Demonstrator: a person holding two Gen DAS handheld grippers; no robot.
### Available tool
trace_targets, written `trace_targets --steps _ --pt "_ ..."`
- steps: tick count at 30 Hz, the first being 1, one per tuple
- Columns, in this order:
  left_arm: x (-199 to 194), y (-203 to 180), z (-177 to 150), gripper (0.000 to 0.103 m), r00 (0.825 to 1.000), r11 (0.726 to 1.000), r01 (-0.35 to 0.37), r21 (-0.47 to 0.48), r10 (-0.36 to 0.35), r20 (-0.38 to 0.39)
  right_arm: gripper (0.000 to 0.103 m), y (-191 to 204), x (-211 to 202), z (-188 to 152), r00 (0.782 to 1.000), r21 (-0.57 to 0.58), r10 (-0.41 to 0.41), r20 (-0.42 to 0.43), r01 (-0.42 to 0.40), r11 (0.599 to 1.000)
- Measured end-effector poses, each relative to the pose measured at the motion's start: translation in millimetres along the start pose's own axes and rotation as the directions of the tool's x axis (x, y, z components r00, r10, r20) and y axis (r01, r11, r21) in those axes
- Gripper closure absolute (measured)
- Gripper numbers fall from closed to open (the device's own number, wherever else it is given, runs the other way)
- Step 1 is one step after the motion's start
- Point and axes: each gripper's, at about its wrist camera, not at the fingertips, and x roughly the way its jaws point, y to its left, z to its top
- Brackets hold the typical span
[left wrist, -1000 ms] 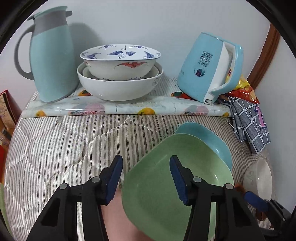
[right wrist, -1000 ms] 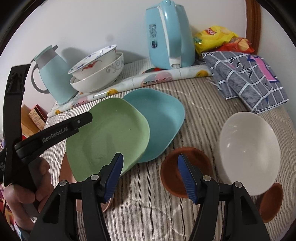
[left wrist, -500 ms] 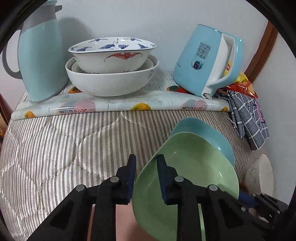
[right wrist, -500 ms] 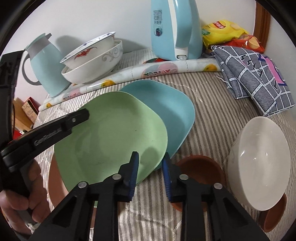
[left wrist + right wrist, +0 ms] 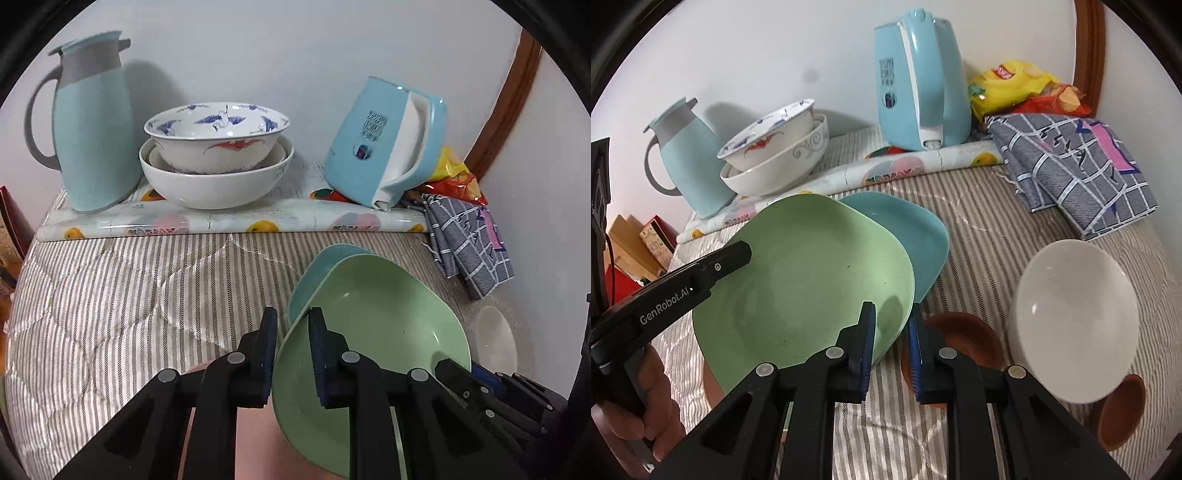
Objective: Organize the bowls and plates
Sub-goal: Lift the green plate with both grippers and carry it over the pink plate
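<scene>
Striped quilted cloth is covering the whole desk, and at the back, on a fruit-print mat, a pale blue jug, a stack of white bowls and a blue kettle are standing against the wall, with a checked cloth and snack bags lying in the far right corner. Nearer, the green plate is sitting tilted, its far edge overlapping the teal plate, which is resting on the cloth. A white bowl is lying just right of them, with two small brown dishes beside and below it. What has just changed is the grip: a second ago both sets of jaws were standing wide, and they have been closing since. Now the left gripper is clenching the green plate's left rim, while the right gripper is pinching its opposite edge, near the brown dish. The plate also seems to be sitting higher against the teal one than before, so I judge a two-handed lift is starting, probably to stack or move it. The plate is thin and smooth, so it could slip if one side tugs ahead of the other.
</scene>
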Motion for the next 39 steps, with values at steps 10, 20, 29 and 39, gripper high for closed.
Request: trace_targets --steps 10,20,29,39 --pt "-41 -14 -15 0.087 0.999 1.000 0.003 -0.005 -0.003 0.050 0.087 -6 -43 -12 0.998 -0.012 -0.002 0.059 0.003 1.000" --pt "-78 -16 -42 0.087 0.997 1.000 -0.008 -0.024 0.010 0.079 0.088 -3 -77 -33 0.995 -0.027 0.011 0.096 -0.008 1.000" --pt "-101 -12 -62 0.088 0.994 0.999 -0.019 -0.043 0.023 0.104 0.089 7 -95 -52 0.993 -0.052 0.022 0.117 -0.016 0.999" --pt "-100 9 -80 0.088 0.996 0.996 -0.033 -0.085 0.040 0.083 0.090 20 -88 -65 0.995 -0.080 0.029 0.099 -0.021 0.997"
